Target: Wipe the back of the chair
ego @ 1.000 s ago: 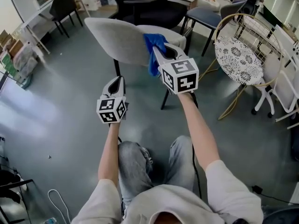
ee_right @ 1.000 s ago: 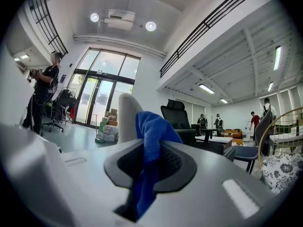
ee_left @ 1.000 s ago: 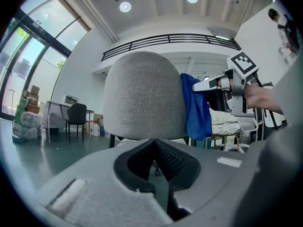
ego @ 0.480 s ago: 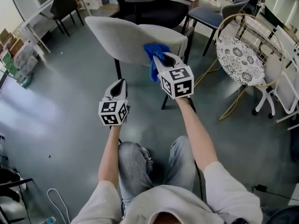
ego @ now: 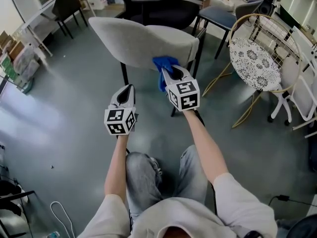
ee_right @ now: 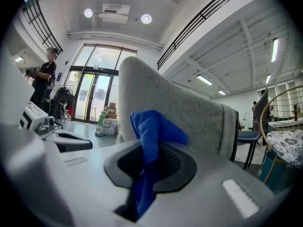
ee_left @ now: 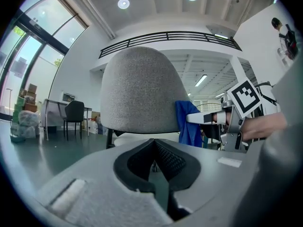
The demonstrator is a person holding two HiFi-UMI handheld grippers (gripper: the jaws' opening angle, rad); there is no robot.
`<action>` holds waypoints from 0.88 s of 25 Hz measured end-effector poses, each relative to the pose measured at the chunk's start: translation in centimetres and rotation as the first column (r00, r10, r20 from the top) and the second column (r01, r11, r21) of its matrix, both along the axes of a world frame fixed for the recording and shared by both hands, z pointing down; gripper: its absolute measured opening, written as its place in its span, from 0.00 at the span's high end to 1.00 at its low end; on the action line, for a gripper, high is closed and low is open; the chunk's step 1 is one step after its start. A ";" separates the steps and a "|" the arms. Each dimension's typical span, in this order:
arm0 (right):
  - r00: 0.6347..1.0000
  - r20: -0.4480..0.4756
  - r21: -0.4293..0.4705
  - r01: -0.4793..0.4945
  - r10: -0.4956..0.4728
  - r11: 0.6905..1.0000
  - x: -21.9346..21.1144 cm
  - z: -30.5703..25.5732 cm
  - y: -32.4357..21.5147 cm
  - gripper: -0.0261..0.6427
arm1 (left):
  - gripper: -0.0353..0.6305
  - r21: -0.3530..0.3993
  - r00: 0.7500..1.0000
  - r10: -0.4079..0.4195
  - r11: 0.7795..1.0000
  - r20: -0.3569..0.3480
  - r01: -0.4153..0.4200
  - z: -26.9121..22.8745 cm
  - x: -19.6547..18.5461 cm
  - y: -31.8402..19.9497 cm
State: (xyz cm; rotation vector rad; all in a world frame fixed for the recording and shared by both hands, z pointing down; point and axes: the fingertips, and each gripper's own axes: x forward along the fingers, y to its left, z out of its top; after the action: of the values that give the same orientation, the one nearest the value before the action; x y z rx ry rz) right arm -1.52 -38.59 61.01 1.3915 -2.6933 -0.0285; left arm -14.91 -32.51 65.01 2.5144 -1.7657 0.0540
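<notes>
A grey fabric chair back (ego: 138,41) stands in front of me, on dark legs. My right gripper (ego: 171,73) is shut on a blue cloth (ego: 164,65), which sits against the lower right edge of that back. In the right gripper view the blue cloth (ee_right: 152,126) bunches up between the jaws of the right gripper (ee_right: 150,148), with the chair back (ee_right: 189,112) just behind it. My left gripper (ego: 124,90) hangs lower left, apart from the chair, shut on nothing. From the left gripper (ee_left: 155,143) I see the chair back (ee_left: 142,93) ahead and the cloth (ee_left: 189,124) at its right.
A round patterned chair with a gold wire frame (ego: 252,61) stands at the right, a white chair (ego: 297,88) beyond it. Black chairs (ego: 168,9) are behind the grey one. A black chair (ego: 67,6) and stacked boxes (ego: 20,63) are at the far left. A person (ee_right: 45,77) stands in the distance.
My right gripper has drawn the blue cloth down the chair back towards its lower edge and nearer to me. The left gripper has hardly moved.
</notes>
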 end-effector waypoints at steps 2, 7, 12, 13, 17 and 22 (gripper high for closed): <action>1.000 0.000 -0.001 0.000 0.000 1.000 0.0 0.8 -0.1 0.90 | 0.94 -0.002 1.000 -0.002 1.000 0.000 0.002 0.1 -0.1 0.1; 1.000 0.013 0.038 0.013 -0.013 0.999 -0.2 1.5 -0.1 0.90 | 0.94 -0.005 1.000 0.007 1.000 0.000 -0.007 0.3 0.3 0.2; 1.000 0.002 0.000 0.022 -0.022 1.000 -0.3 4.0 -0.6 0.90 | 0.94 -0.006 1.000 0.011 1.000 -0.001 -0.011 0.2 0.6 0.1; 1.000 0.002 -0.010 0.021 -0.021 1.000 -0.4 4.3 -0.7 0.90 | 0.94 -0.008 1.000 0.013 1.000 0.000 -0.013 0.2 0.7 0.1; 1.000 -0.001 -0.024 0.024 -0.024 0.999 -0.1 4.6 0.0 0.90 | 0.94 -0.011 1.000 0.020 1.000 0.006 -0.020 0.3 1.4 0.5; 1.000 0.004 -0.011 0.020 -0.020 1.000 1.2 3.4 1.4 0.90 | 0.94 -0.013 1.000 0.020 1.000 0.004 -0.020 -0.3 1.7 0.8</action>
State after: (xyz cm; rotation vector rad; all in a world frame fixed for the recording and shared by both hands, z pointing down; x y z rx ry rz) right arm -0.33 -37.23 64.39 1.3636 -2.7062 -0.0123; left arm -13.18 -31.76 64.74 2.5247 -1.7359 0.0715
